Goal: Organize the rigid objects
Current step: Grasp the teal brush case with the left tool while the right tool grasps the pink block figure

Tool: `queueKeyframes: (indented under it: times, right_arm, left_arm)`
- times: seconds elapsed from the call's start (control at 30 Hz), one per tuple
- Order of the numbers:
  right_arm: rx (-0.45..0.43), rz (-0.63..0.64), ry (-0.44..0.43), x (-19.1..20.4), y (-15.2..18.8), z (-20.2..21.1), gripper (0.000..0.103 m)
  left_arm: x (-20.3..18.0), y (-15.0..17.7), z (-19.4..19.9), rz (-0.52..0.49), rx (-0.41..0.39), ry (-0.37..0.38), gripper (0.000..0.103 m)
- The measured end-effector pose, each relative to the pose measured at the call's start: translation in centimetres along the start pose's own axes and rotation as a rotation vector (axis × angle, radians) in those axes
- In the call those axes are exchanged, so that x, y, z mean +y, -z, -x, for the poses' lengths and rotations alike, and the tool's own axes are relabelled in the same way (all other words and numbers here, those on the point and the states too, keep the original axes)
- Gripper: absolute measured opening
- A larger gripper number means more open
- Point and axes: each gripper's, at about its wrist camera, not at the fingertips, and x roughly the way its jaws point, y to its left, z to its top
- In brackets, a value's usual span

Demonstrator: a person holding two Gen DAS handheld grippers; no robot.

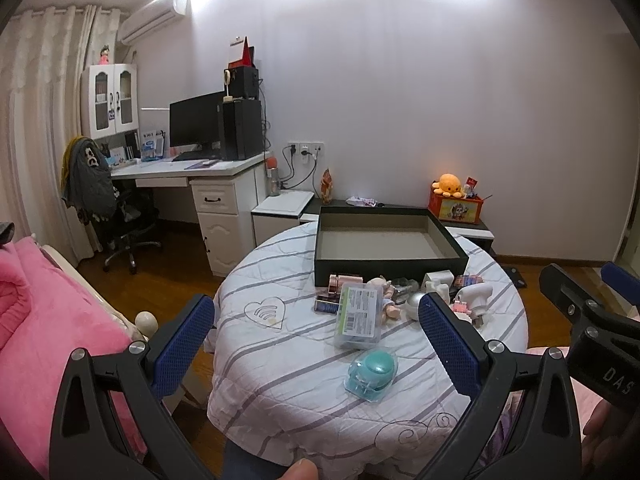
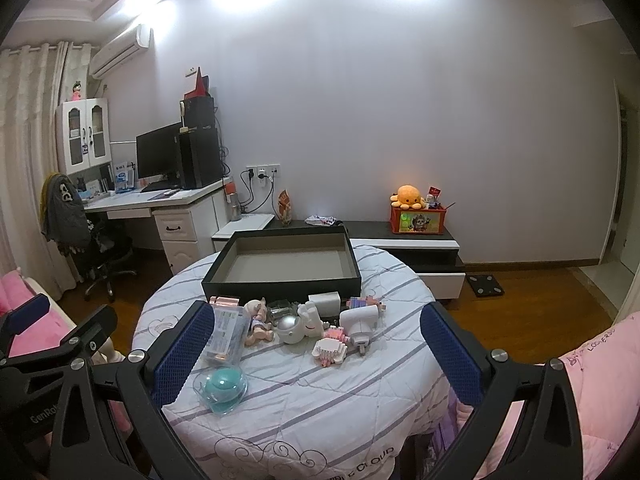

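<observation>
A shallow black box [image 1: 380,272] [image 2: 280,290] stands empty at the far side of the round, striped-cloth table [image 1: 288,360] [image 2: 320,392]. In front of it lie a labelled clear plastic case [image 1: 358,316] [image 2: 226,334], a teal round item in a clear blister [image 1: 372,370] [image 2: 222,386], a small doll [image 1: 386,292] [image 2: 258,320], a silver-white ball [image 1: 414,302] [image 2: 292,328], a white plug [image 2: 360,320] and a pink block toy [image 2: 330,348]. My left gripper [image 1: 316,300] hovers open above the near table edge. My right gripper [image 2: 317,309] is open too, with nothing between its fingers.
A pink bed [image 1: 48,320] lies to the left and pink fabric [image 2: 600,360] to the right. Behind the table stand a white desk [image 1: 188,172] with a monitor, an office chair [image 1: 120,220] and a low cabinet [image 2: 416,240] bearing an orange plush. The floor is wood.
</observation>
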Motion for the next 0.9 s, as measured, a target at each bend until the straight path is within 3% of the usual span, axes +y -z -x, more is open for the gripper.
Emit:
queueKeyframes:
  times: [0.23,0.7,0.9]
  right_arm:
    - [0.047,-0.003,0.015,-0.7,1.0,-1.7,0.103]
    - [0.274,-0.009,0.037,-3.3,5.7,-12.3,0.103]
    - [0.335,-0.004,0.006,-3.2,6.5,-15.7,0.103]
  left_arm:
    - [0.1,2.1,-2.5,-0.001,0.060,0.026,0.103]
    - [-2.5,8.1,-12.0,-0.042,0.263,0.104,0.103]
    - [-3.7,9.5,-14.7,-0.062,0.298,0.137,0.103]
